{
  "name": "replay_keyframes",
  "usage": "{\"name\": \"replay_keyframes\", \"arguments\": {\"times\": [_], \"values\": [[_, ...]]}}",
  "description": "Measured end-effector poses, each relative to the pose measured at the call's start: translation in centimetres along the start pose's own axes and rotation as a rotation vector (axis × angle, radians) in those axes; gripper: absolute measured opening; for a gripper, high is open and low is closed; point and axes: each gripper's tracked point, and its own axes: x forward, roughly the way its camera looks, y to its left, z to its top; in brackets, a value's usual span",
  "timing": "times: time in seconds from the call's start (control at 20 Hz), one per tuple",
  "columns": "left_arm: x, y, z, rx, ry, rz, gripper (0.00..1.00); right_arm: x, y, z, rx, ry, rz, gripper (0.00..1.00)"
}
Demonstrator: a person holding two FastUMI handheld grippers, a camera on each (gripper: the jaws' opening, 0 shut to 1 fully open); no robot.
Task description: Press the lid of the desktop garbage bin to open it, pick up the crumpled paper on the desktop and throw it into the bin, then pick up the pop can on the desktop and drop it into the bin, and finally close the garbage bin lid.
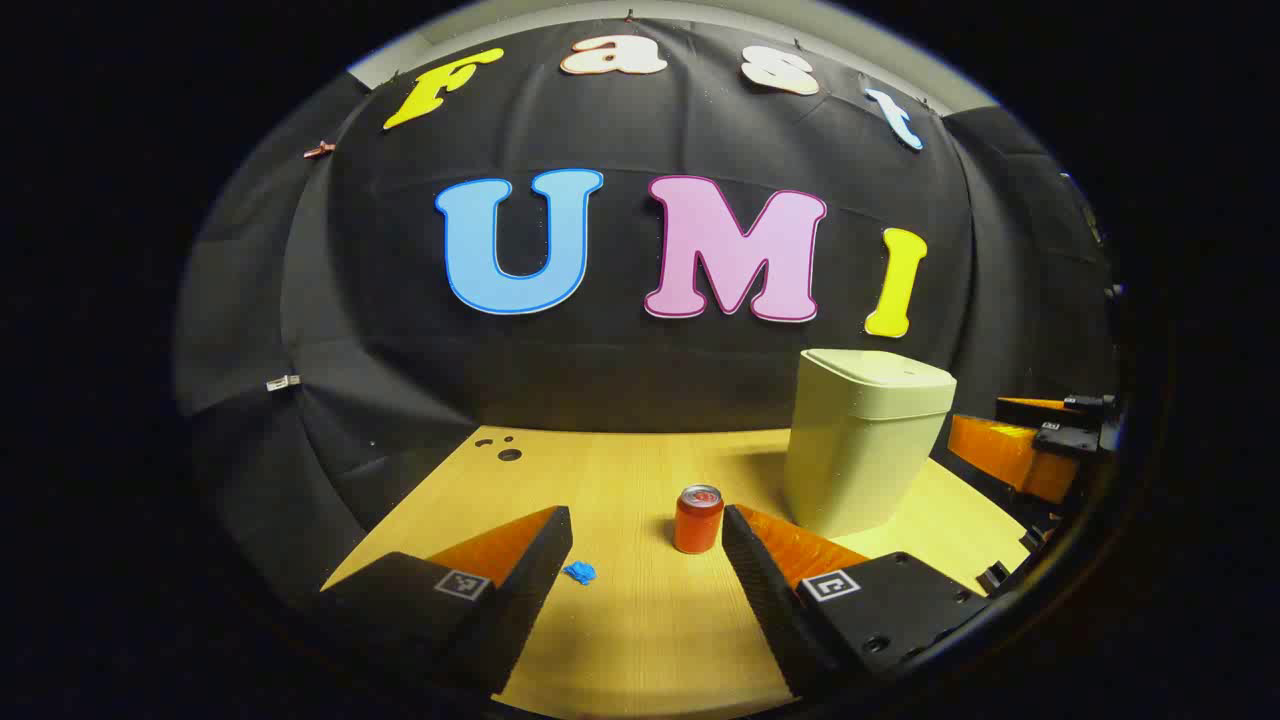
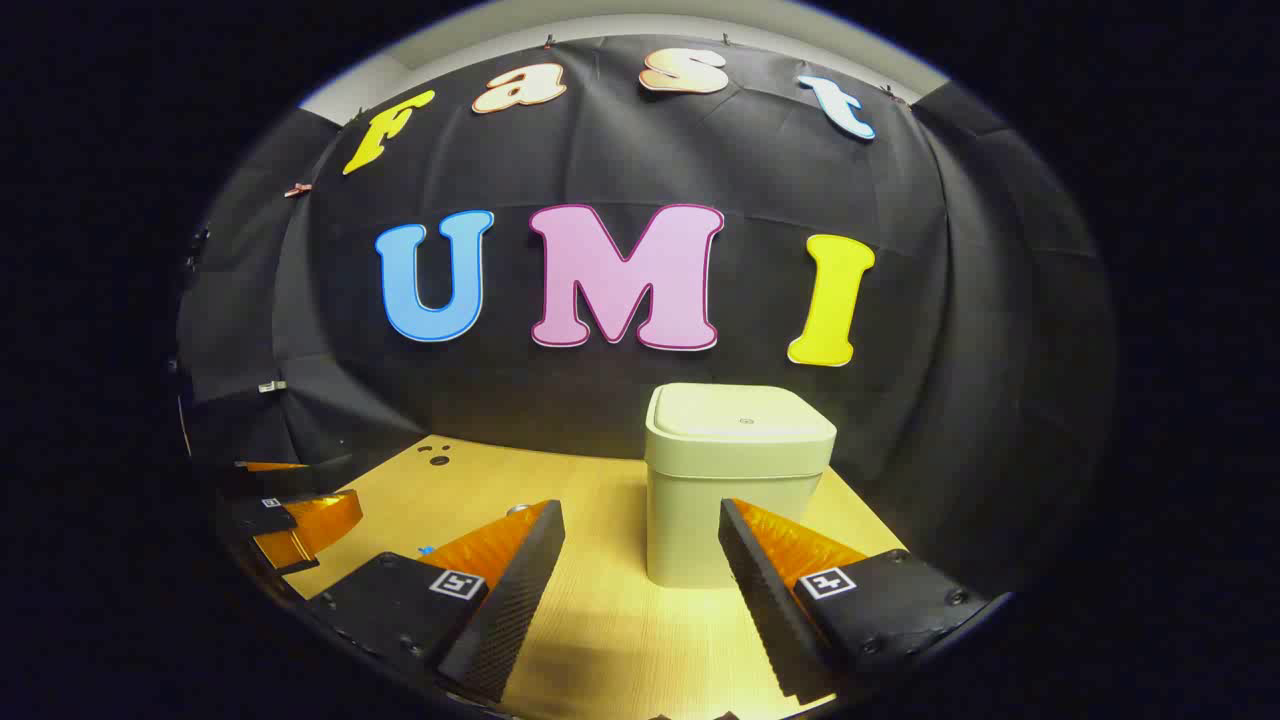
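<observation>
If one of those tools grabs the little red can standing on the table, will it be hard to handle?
Probably not. The pop can stands upright and looks small and slim, so it is likely light. Its round, smooth side may slip or dent under a hard squeeze. Nudged low, it could tip and roll across the table.

Light wooden table (image 1: pixel 640 620), pale lidded bin (image 1: pixel 862 440) upright, red can (image 1: pixel 698 520) upright, small blue crumpled paper (image 1: pixel 579 572)

wall: black cloth (image 2: pixel 900 300) | table: light wood (image 1: pixel 620 620)

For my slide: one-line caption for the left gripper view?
Open left gripper faces pop can, blue crumpled paper, closed bin.
</observation>
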Motion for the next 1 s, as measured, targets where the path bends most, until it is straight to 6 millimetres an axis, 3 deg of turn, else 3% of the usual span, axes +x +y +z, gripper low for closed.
{"name": "replay_keyframes", "arguments": {"times": [0.65, 1.0], "values": [[0.7, -2.0, -1.3, 0.019, 0.038, -0.028, 0.97, -0.3, -2.1, -1.3, 0.018, 0.034, -0.013, 0.98], [1.4, -1.7, -1.8, 0.035, 0.046, -0.017, 0.97, 0.1, -3.1, -2.0, 0.039, 0.055, -0.029, 0.98]]}}
